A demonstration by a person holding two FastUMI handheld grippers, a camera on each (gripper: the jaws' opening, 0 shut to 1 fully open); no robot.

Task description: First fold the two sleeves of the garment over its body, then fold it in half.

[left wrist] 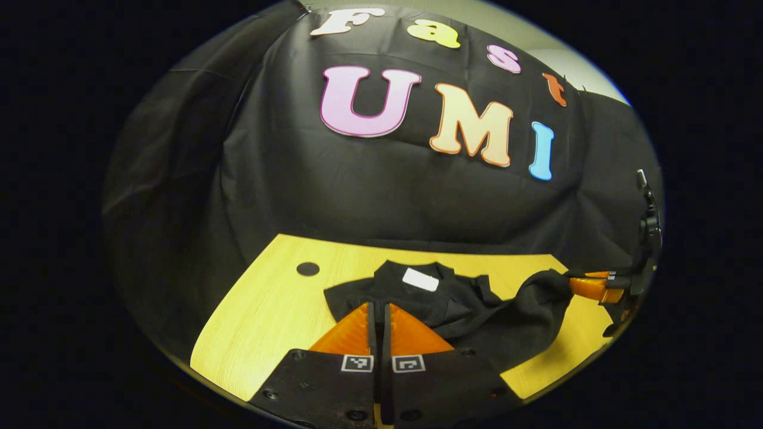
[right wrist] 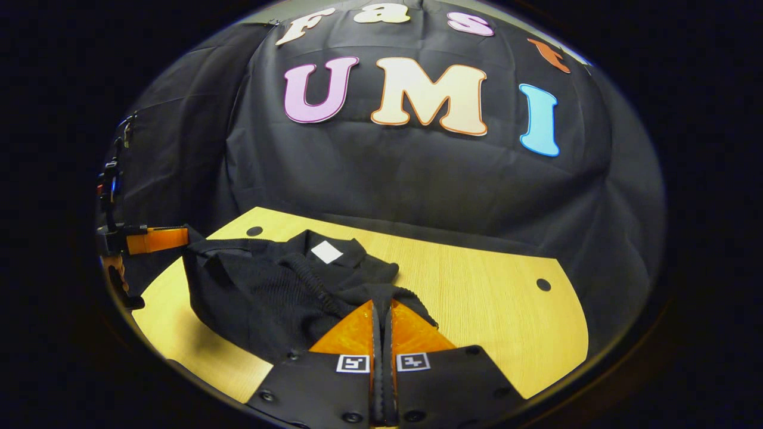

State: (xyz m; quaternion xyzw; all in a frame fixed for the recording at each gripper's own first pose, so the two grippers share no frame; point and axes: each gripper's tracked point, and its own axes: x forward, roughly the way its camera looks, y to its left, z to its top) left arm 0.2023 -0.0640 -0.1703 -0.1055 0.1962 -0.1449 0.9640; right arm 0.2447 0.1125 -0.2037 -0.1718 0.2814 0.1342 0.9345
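Both grippers look clamped on cloth, though neither pinch itself is plainly visible. The left gripper [left wrist: 379,305] holds the garment [left wrist: 453,304] at its near edge; the right gripper [right wrist: 381,302] holds its other side. The garment lies bunched on the table [right wrist: 489,286]. A thin pinch could slip and crumple the fold further.

low over table [left wrist: 256,316], facing wall, garment [right wrist: 268,292] shared

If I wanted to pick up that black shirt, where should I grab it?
Probably grab the black shirt at a loose outer edge, like the corner near the table's front, coming in low from the side. The middle is bunched in thick folds, so pinching there could catch several layers. Both the left gripper and right gripper seem to pinch cloth at an edge.
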